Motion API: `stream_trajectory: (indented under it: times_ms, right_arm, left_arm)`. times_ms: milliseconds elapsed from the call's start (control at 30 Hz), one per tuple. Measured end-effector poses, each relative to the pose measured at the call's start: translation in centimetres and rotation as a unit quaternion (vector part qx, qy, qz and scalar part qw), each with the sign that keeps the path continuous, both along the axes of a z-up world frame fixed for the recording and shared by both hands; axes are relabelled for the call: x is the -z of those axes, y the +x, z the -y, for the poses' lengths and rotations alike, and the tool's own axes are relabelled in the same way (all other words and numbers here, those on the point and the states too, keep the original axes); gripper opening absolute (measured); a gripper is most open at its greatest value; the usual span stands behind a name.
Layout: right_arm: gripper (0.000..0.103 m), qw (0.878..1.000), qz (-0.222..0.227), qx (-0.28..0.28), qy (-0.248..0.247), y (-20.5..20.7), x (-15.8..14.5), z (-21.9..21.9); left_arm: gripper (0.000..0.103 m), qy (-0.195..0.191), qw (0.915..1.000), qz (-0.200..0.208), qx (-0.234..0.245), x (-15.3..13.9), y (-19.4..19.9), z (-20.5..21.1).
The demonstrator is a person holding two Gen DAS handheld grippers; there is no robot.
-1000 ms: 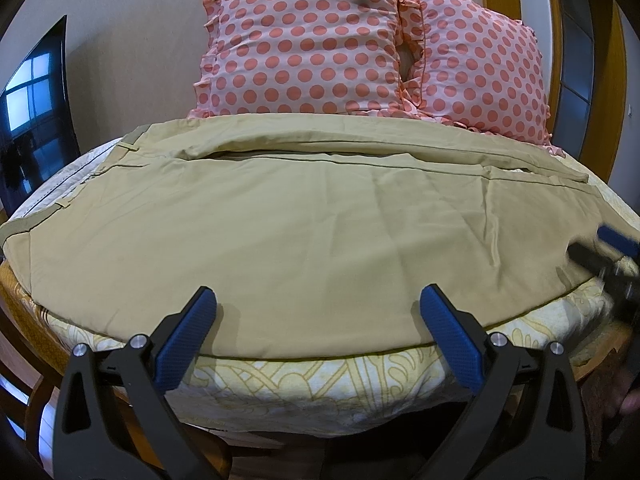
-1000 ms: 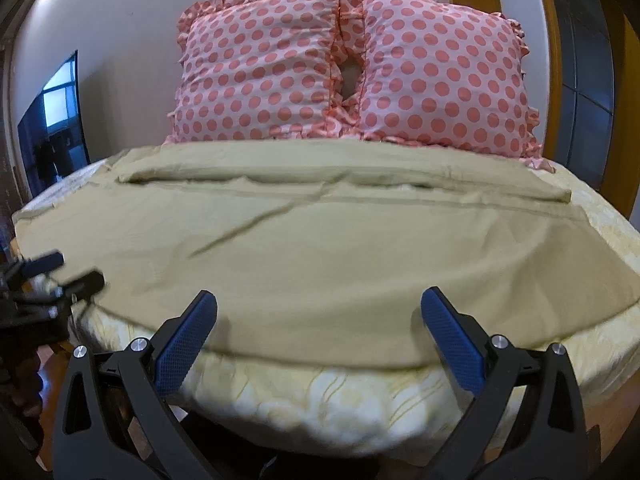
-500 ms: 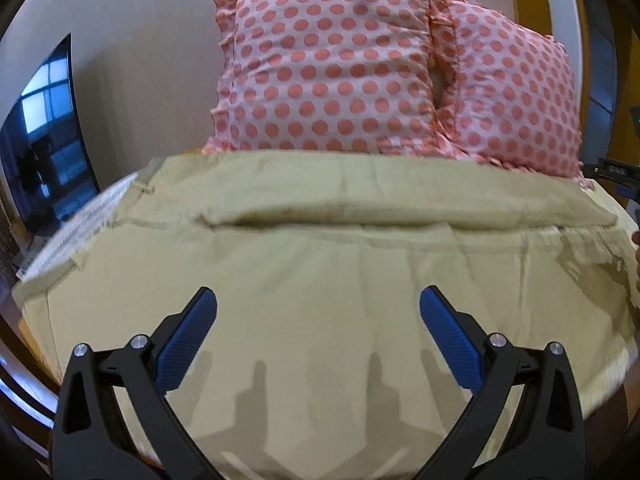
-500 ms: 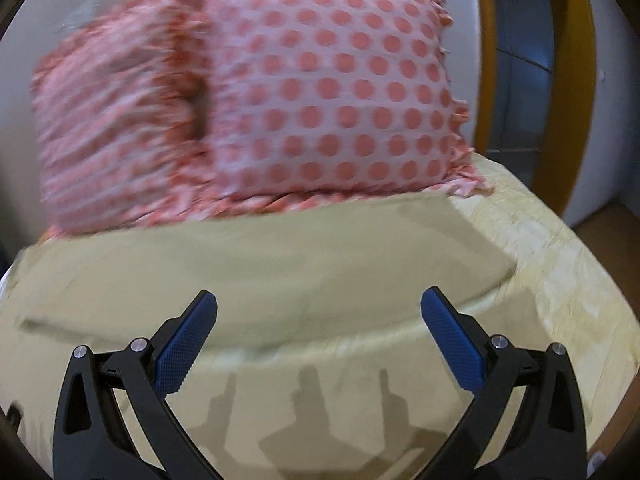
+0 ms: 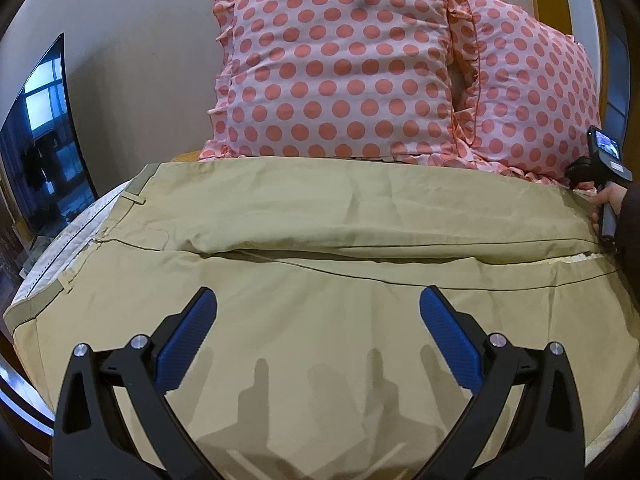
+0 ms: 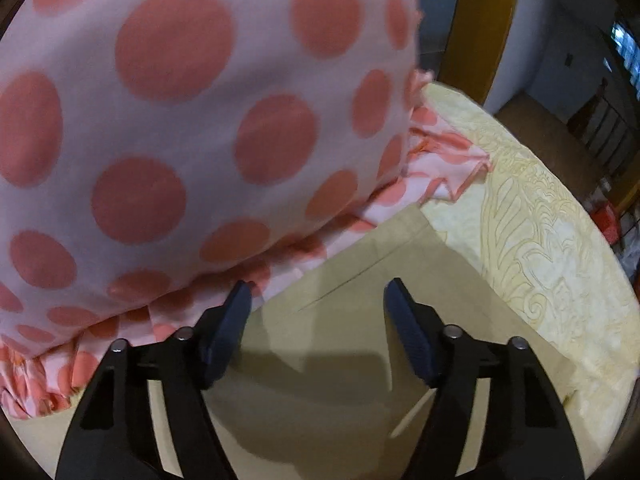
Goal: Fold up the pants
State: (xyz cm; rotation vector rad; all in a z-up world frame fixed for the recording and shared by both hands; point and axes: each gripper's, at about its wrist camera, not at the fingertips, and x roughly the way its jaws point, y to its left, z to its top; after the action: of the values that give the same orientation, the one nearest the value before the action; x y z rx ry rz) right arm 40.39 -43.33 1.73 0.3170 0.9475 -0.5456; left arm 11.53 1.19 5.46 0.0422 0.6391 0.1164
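Since a second ago the right gripper (image 6: 318,296) has been carried from the near edge of the bed to the far hem corner of the pants (image 6: 340,344), beside the polka-dot pillow (image 6: 180,120), and its blue pads are spread apart with nothing gripped. The left gripper (image 5: 318,320) is held wide over the khaki pants (image 5: 320,320), which are laid flat across the yellow patterned bedspread (image 6: 540,240). Farther off, two dotted pillows (image 5: 336,68) are propped against the wall.

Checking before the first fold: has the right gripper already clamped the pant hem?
No. In the right wrist view the right gripper is open, its jaws apart above the hem of the pants beside the polka-dot pillow.
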Motion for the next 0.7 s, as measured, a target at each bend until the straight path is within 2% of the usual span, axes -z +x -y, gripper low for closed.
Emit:
stream_trajectory:
  times_ms: [33, 67, 133, 167, 267, 333, 533, 600, 667, 700]
  right_arm:
    - [0.063, 1.0, 0.007, -0.007, -0.001, -0.2, 0.1, 0.2]
    - [0.046, 1.0, 0.02, -0.015, 0.002, -0.8, 0.1, 0.6]
    - [0.021, 0.999, 0.031, -0.012, 0.018, -0.7, 0.1, 1.0]
    - [0.017, 0.998, 0.042, -0.012, 0.036, -1.0, 0.2, 1.6]
    - [0.01, 0.994, 0.074, -0.008, 0.085, -2.1, 0.2, 2.6]
    - [0.008, 0.987, 0.108, -0.002, 0.123, -3.8, -0.1, 3.3]
    - [0.007, 0.96, 0.214, -0.031, 0.177, -11.0, -3.5, 3.5]
    - [0.007, 0.943, 0.252, -0.045, 0.214, -16.0, -4.2, 3.5]
    - [0.007, 0.932, 0.271, -0.052, 0.236, -19.9, -4.2, 3.3]
    - [0.007, 0.926, 0.276, -0.053, 0.251, -23.2, -3.9, 2.8]
  left_arm:
    - [0.101, -0.003, 1.0, -0.002, 0.001, 0.1, 0.1, -0.1]
    - [0.101, -0.007, 1.0, -0.004, 0.002, 0.2, 0.2, -0.2]
    - [0.101, -0.014, 0.9998, -0.01, 0.003, 0.5, 0.4, -0.3]
    - [0.101, -0.016, 0.9998, -0.012, 0.003, 0.6, 0.4, -0.4]
    - [0.101, -0.017, 0.9998, -0.01, 0.001, 0.6, 0.1, -0.5]
    - [0.101, -0.019, 0.9998, -0.005, -0.001, 0.5, -0.4, -0.7]
    - [0.101, -0.029, 0.9996, 0.003, -0.004, -0.1, -1.3, -1.2]
    - [0.101, -0.04, 0.9992, 0.008, -0.001, -0.3, -1.9, -1.3]
    - [0.101, -0.044, 0.9989, 0.013, 0.0, -0.6, -2.3, -1.4]
    - [0.101, -0.044, 0.9989, 0.015, 0.0, -0.7, -2.5, -1.4]
